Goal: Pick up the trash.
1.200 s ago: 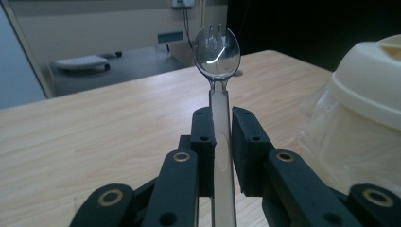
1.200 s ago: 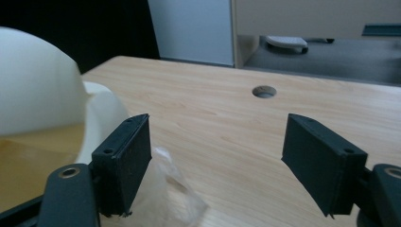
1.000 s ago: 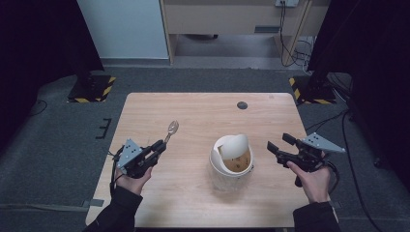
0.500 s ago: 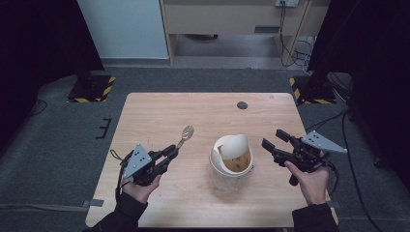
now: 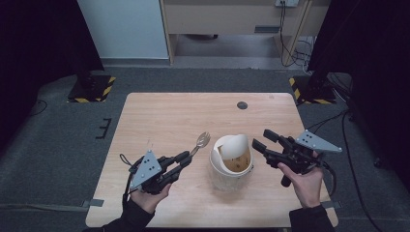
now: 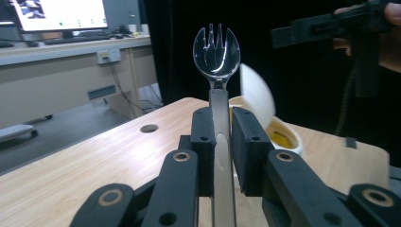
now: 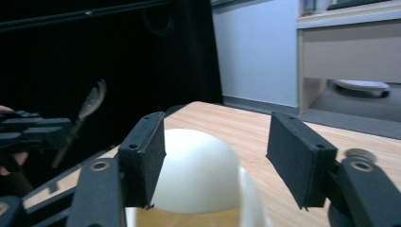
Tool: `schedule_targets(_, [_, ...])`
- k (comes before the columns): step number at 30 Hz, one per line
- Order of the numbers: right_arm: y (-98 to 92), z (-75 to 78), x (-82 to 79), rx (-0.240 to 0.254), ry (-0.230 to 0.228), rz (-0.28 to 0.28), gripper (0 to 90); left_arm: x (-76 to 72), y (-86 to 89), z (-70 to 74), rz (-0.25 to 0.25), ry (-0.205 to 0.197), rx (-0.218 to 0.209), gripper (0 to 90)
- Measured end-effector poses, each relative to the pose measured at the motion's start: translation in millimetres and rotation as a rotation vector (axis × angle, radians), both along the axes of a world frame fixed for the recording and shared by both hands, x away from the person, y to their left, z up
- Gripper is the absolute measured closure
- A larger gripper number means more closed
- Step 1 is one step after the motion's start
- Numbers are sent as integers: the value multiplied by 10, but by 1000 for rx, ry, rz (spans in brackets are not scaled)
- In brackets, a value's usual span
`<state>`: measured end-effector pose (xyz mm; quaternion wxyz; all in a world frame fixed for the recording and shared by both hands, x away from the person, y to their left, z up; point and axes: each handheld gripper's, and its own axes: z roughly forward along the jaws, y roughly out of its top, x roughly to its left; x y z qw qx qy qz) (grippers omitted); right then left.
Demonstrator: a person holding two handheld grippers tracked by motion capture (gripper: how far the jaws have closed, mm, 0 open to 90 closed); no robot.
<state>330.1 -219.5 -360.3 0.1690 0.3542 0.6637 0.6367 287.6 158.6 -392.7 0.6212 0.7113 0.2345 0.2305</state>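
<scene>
Left tongs (image 5: 186, 157) sit low over the near-left part of the bench (image 5: 164, 116), gripped in the person's left hand (image 5: 145, 195), with their jaws clamped tight on the handle of a clear plastic spork (image 5: 202, 141). In the left gripper view the spork (image 6: 216, 52) stands straight up between the two black jaws, its tined bowl well above them and its stem pinched between the pads. From the high view the spork's bowl points up and away toward the middle of the bench, just beside the rim of a white cup (image 5: 232, 162).

Right tongs (image 5: 263, 140) are held in the right hand (image 5: 304, 181) on the other side of that cup, close to it but not touching. Their jaws stand partly apart and have just been closing; nothing is pressed between them. In the right gripper view the cup's rounded white lid flap (image 7: 198, 177) lies beyond the gap between the two pads, and the left tongs with the spork (image 7: 92, 101) appear farther off at the left edge.

The cup stands upright near the middle of the bench's near half, its flap tipped up at the far side and brownish contents showing inside. A small dark round hole (image 5: 242, 105) sits in the benchtop towards the far edge, well apart from everything else.
</scene>
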Motion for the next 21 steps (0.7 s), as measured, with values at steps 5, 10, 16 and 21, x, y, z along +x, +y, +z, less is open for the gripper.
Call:
schedule_targets(5, [96, 29, -37, 26, 10, 51, 435, -29, -111, -2, -27, -15, 12, 794])
schedule_targets(10, [214, 60, -76, 50, 22, 108, 468, -47, -240, -10, -58, -18, 14, 794])
schedule_targets(16, [333, 76, -116, 73, 34, 163, 484, -76, -454, 8, -101, -48, 37, 794])
schedule_targets(21, [384, 53, -128, 107, 66, 200, 509, -118, -534, -8, -111, -75, 62, 795])
